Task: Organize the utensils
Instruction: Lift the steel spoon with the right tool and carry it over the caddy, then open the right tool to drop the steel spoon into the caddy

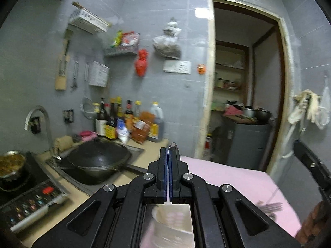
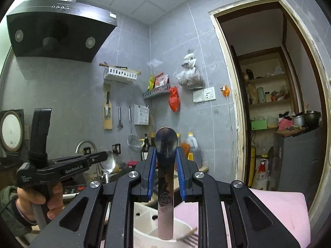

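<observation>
My right gripper (image 2: 165, 149) is shut on a steel spoon (image 2: 165, 177), which stands upright with its bowl above the blue pads and its handle hanging down. Below the handle stands a white utensil holder (image 2: 144, 229) with compartments. My left gripper (image 1: 168, 150) is shut on a second spoon (image 1: 173, 146), seen edge-on as a thin sliver. The right wrist view shows that left gripper (image 2: 104, 155) from the side, with its spoon (image 2: 110, 162) at the tips. The holder (image 1: 167, 221) shows blurred under the left gripper. Forks (image 1: 271, 206) lie on the pink cloth (image 1: 227, 175).
A black wok (image 1: 99, 159) sits in the sink beside a faucet (image 1: 41, 113). An induction cooker (image 1: 31, 202) and a pot (image 1: 12, 163) are at the left. Sauce bottles (image 1: 128, 119) line the wall. A range hood (image 2: 58, 31) hangs above; a doorway (image 2: 269, 103) opens at right.
</observation>
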Available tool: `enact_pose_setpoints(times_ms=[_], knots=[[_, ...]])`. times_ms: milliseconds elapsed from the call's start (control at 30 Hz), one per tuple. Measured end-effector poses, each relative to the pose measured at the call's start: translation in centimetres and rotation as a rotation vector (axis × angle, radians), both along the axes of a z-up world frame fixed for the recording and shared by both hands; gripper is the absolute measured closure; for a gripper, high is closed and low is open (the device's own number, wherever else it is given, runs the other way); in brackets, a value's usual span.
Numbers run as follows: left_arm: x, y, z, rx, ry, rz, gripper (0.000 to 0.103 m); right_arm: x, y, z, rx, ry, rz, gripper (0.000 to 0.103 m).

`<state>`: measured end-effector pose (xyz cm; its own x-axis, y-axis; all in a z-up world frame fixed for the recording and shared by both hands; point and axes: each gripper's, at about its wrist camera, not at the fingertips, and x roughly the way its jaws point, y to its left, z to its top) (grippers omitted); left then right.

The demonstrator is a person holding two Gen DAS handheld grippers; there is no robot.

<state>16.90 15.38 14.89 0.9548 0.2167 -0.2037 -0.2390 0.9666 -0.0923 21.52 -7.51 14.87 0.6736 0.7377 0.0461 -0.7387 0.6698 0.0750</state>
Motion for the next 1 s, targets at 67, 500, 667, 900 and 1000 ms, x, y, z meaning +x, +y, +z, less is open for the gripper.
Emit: enact_pose_setpoints(times_ms=[67, 500, 667, 900, 1000], knots=[[0.5, 0.4, -0.5, 0.036, -0.011, 0.053, 0.103, 0.6, 0.8, -0.3, 0.006, -0.002, -0.009, 0.087], [3.9, 0.4, -6.2, 0.187, -0.058, 0.174, 0.103, 2.8, 3.4, -3.9, -0.013, 0.017, -0.057, 0.086], [4.5, 0.4, -7.8, 0.171, -0.042, 0.166, 0.103, 3.1, 3.6, -4.9, -0.036, 0.026, -0.059, 0.086], [5.1, 0.0, -8.8, 0.139, 0.014, 0.078, 0.103, 3.7, 3.9, -6.3, -0.066, 0.075, -0.034, 0.086], [5.2, 0.3, -9.1, 0.085, 0.048, 0.03, 0.102, 3.6, 3.9, -6.3, -0.073, 0.073, -0.034, 0.085]])
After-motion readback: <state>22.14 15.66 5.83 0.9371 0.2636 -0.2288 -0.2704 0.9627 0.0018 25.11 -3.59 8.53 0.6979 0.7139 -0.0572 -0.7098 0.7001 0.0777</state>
